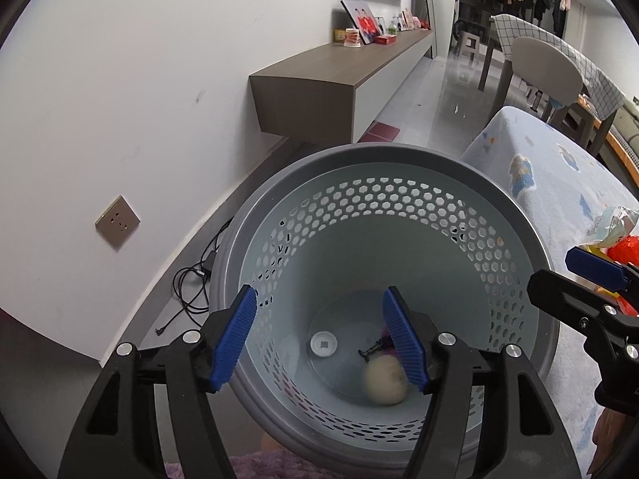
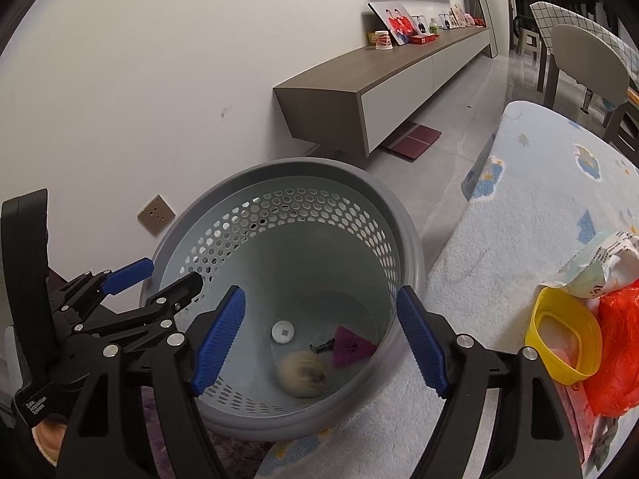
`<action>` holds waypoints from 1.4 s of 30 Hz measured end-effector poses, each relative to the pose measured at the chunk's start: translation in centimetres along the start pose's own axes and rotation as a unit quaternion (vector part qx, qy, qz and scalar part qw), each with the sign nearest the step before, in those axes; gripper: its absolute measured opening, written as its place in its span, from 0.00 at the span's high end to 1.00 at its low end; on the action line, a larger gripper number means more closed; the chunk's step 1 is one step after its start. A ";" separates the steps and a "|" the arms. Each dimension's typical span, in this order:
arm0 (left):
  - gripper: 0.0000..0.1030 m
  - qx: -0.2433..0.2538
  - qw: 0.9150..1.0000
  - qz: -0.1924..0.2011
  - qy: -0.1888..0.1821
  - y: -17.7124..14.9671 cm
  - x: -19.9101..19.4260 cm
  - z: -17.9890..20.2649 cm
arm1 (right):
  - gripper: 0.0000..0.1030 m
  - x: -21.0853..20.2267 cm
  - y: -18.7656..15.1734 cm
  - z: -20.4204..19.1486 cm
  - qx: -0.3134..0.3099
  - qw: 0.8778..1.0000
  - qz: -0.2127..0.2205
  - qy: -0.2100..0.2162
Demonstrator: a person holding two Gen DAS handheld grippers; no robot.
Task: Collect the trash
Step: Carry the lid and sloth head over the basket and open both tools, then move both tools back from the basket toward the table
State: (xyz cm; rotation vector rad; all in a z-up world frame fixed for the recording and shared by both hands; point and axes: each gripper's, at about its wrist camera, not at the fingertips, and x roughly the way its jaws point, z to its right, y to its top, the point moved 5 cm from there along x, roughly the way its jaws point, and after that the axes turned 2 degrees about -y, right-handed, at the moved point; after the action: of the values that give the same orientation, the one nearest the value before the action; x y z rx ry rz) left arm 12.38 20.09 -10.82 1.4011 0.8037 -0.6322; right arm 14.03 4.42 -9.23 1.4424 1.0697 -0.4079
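Two blue-padded grippers, left and right, hang wide open and empty over the grey perforated plastic bin; the yellow plastic cup and red crinkled wrapper await on the rug, where loose film could slip a shallow pinch

the right tongs hang spread wide and empty over the mouth of the grey perforated bin, blue pads apart on either side of its opening. at the bin's bottom lie a pale fuzzy ball, a purple wrapper, a small black piece and a white round sticker. the left tongs reach in over the bin's left rim, also parted. just right of the bin, on the pale blue patterned rug, sit a yellow cup, a red plastic bag touching it, and crumpled white packaging behind them.
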 end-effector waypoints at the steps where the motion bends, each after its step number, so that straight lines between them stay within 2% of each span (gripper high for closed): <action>1: 0.36 -0.001 1.000 0.000 0.001 0.0 0.1 0.0 | 0.27 0.0 -0.1 0.0 0.001 1.000 -0.001 -0.001; 20: 0.30 0.001 1.000 0.001 0.000 -0.6 0.3 0.0 | 0.27 -0.5 -0.9 0.1 0.011 1.000 -0.002 -0.013; 33: 0.27 0.011 1.000 0.010 -0.005 -1.0 -0.5 0.8 | 0.27 -2.6 -2.6 1.5 0.032 0.999 0.005 -0.033; 42: 0.27 0.038 0.999 0.016 -0.017 -1.8 -1.9 2.7 | 0.27 -5.3 -4.6 3.2 0.052 0.997 0.012 -0.054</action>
State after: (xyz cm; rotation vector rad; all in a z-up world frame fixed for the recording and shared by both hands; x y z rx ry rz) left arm 10.12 17.08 -10.42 1.4669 0.7354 -0.6657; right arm 8.78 -1.16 -8.46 1.5062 0.9562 -0.5255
